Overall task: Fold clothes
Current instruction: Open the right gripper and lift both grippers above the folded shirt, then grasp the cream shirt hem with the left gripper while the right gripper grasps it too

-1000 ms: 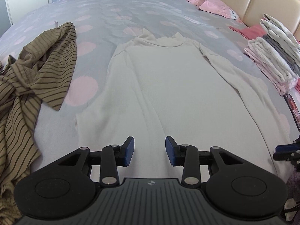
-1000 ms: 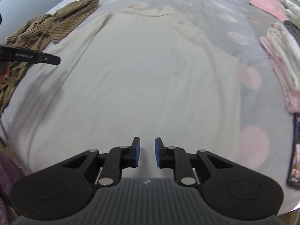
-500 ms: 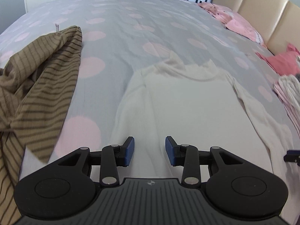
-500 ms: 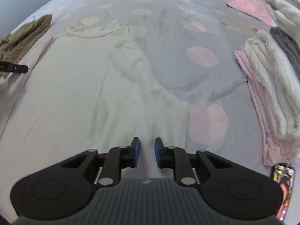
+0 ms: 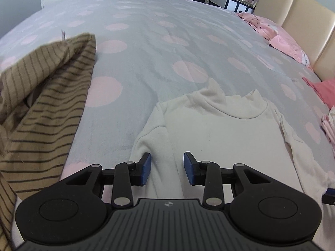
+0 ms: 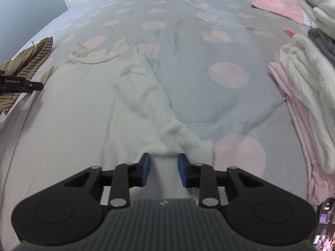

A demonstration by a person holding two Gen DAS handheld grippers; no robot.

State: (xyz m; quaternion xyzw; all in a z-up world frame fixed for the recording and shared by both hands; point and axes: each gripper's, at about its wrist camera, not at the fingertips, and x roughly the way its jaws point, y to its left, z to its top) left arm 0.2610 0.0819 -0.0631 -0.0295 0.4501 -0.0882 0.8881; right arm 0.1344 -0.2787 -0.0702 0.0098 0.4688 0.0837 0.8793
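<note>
1. Folding barely begun, judging by the layout: cream top (image 5: 219, 138) lay spread flat on the bed (image 5: 159, 48), front or back side not clear, collar toward the far end, body unfolded.
2. Done so far, as far as visible: spreading and flattening only; both sleeves lay alongside the body, not yet turned in.
3. Left to do, in all likelihood: sleeves in, sides over, then hem to collar, then onto the pile.
4. Left tool (image 5: 167, 168) released, blue pads apart, poised just over the sleeve (image 5: 156, 146) on that side of the top; nothing pinched.
5. Right tool (image 6: 163, 169) also released, jaws just opened wider, sleeve (image 6: 165, 129) cloth lying between the pads and bunched a little at their tips, not squeezed.
6. Look of the top: soft, fleecy, off-white, high collar with a wavy edge, a few creases along the right sleeve, body smooth.
7. Limp cloth, so probably prone to sliding or wrinkling when lifted by one point.
8. Striped brown garment (image 5: 41, 108) heaped near the top's left side, unfolded, likely waiting its turn.
9. Folded stack (image 6: 305, 96) of white, pink and grey pieces sat well to the right, suggesting earlier items finished.
10. Pink items (image 5: 280, 39) lay by the headboard (image 5: 297, 21), apart from the work.
</note>
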